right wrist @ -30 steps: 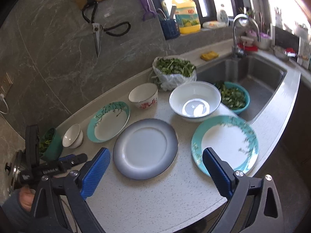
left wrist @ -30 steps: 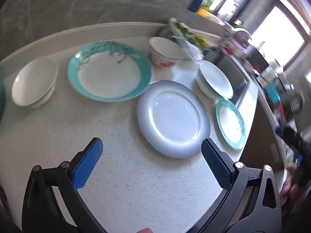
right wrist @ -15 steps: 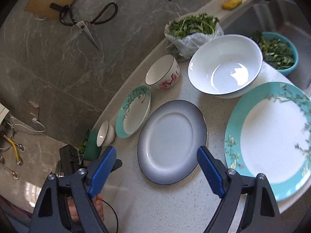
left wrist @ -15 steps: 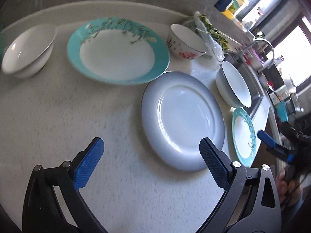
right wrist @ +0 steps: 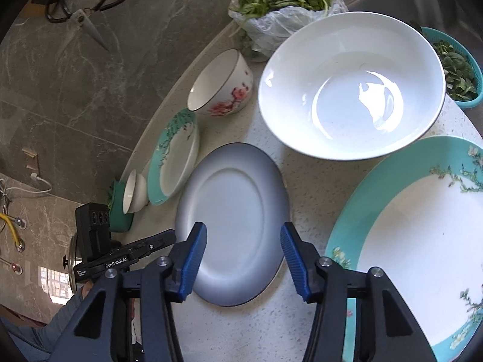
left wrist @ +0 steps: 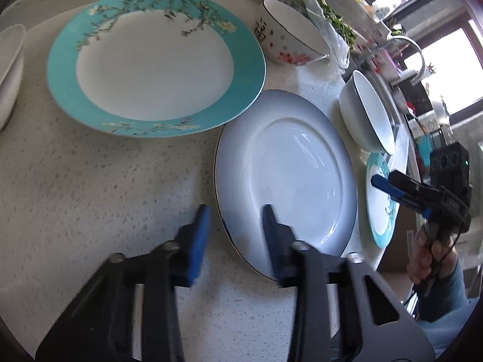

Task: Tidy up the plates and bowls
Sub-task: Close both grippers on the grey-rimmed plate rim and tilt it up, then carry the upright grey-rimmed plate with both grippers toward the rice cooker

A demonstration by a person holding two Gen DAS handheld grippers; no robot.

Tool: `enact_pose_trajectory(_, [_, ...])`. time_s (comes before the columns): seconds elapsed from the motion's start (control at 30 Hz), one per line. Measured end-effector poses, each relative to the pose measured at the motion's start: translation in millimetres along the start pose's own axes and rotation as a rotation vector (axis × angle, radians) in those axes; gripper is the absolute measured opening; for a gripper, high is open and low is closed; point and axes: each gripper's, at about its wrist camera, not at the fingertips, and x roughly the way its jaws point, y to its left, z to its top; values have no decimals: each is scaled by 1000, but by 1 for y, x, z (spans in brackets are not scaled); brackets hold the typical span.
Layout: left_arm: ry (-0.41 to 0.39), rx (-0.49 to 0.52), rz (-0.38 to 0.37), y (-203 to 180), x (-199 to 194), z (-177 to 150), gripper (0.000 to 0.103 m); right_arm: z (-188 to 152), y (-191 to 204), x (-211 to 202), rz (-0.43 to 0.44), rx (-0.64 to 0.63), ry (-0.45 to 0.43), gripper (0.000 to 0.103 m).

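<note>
A grey plate [left wrist: 286, 163] [right wrist: 232, 211] lies flat in the middle of the counter. My left gripper [left wrist: 237, 220] hangs over its near left rim, one finger above the counter and one above the plate. Its jaws are closing and the pads do not touch the rim. My right gripper [right wrist: 244, 241] straddles the plate's near edge from the other side, its jaws also closing without contact. A teal-rimmed plate [left wrist: 154, 60] lies beyond the grey one, and a second teal-rimmed plate [right wrist: 407, 226] lies to the right. Also here are a large white bowl [right wrist: 350, 84], a floral bowl [right wrist: 220, 84] and a small white bowl [right wrist: 132, 193].
A bag of greens [right wrist: 286, 6] sits against the wall behind the bowls. A teal colander [right wrist: 459, 69] of leaves rests by the sink. Scissors [right wrist: 87, 15] hang on the stone wall. A green bowl [right wrist: 119, 214] stands past the small white one.
Both grippers came down and closer to the grey plate, which now fills more of each view. Both pairs of jaws narrowed, the left far more. The dishes have not moved.
</note>
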Motion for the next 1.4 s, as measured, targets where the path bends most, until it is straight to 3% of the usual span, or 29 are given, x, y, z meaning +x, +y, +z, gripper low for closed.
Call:
enact_pose_trajectory(0.17, [19, 22, 5, 2, 10, 12, 29, 10, 0, 11, -55, -9, 44, 46])
enact_pose_trajectory(0.43, [23, 17, -32, 10, 10, 19, 29, 20, -9, 21, -119, 22, 84, 45])
enact_pose_trajectory(1.13, [95, 67, -82, 8, 18, 32, 29, 22, -6, 39, -86, 64, 133, 45])
enact_pose_trajectory(1.4, [91, 22, -101, 15, 18, 37, 29, 22, -4, 41, -99, 83, 170, 44])
